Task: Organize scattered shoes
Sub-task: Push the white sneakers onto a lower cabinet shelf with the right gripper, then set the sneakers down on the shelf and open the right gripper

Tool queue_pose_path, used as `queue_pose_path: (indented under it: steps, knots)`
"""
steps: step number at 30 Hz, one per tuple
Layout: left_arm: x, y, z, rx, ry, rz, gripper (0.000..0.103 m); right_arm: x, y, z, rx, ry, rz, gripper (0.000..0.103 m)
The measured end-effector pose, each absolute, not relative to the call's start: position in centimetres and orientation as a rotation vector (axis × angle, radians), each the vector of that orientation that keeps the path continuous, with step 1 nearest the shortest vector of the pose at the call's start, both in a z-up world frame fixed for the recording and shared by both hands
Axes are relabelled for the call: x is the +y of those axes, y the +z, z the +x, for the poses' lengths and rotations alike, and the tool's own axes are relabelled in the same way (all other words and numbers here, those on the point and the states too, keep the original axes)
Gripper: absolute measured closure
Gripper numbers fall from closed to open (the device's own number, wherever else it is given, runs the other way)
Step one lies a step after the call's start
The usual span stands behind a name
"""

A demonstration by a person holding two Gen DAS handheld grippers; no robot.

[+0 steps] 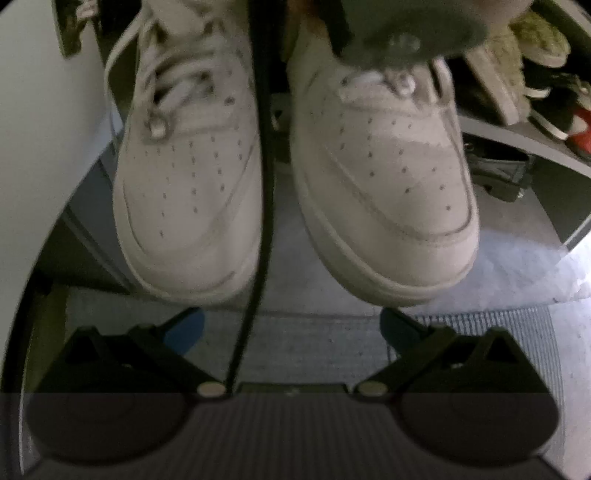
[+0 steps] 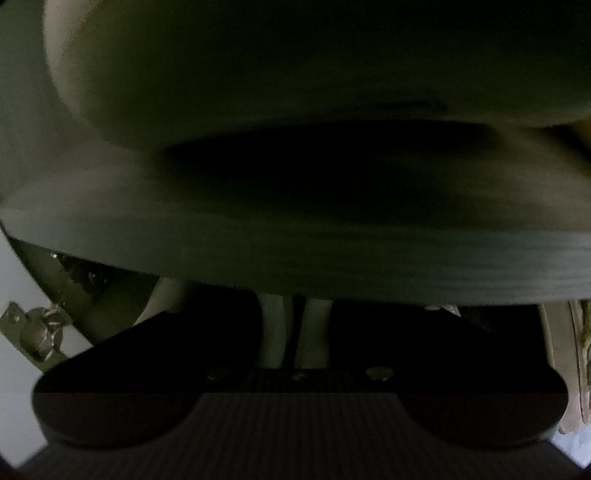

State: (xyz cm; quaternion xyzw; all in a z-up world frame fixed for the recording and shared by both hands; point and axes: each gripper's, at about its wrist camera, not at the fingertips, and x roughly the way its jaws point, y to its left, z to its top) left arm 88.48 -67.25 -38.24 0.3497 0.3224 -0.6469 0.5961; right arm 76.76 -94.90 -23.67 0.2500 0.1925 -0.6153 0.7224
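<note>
White sneakers sit paired mid-frame on a shelf; our left tool gapes empty below, the right tool grips the right sneaker's collar, so we keep toes level.

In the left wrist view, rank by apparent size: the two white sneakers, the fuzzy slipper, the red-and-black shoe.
1. Right white sneaker and left white sneaker: alike, unranked.
2. Fuzzy slipper, farther back, so unsure.
3. Red-and-black shoe, cut off by the edge.

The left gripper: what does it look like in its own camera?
The left gripper has two black angular fingers with blue tips, a round pale screw at each hinge, and a ribbed grey base. A thin black cable runs up past it.
</note>
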Motion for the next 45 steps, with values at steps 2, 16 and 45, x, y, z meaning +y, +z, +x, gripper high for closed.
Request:
queue_pose_path:
  steps: [2, 16, 45]
  knots:
    - [-67.1, -38.6, 88.8, 0.767, -1.493, 0.804, 0.001, -95.2, -23.6, 76.6, 0.423, -1.362, 0.558, 0.062]
    - [-66.8, -37.7, 89.6, 0.753, -1.518, 0.790, 0.008, -97.3, -22.8, 75.5, 0.408, -1.373, 0.587, 0.060]
    - [-65.8, -35.6, 88.7, 0.777, -1.513, 0.760, 0.022, -76.8, -22.2, 71.4, 0.214, -1.377, 0.146, 0.022]
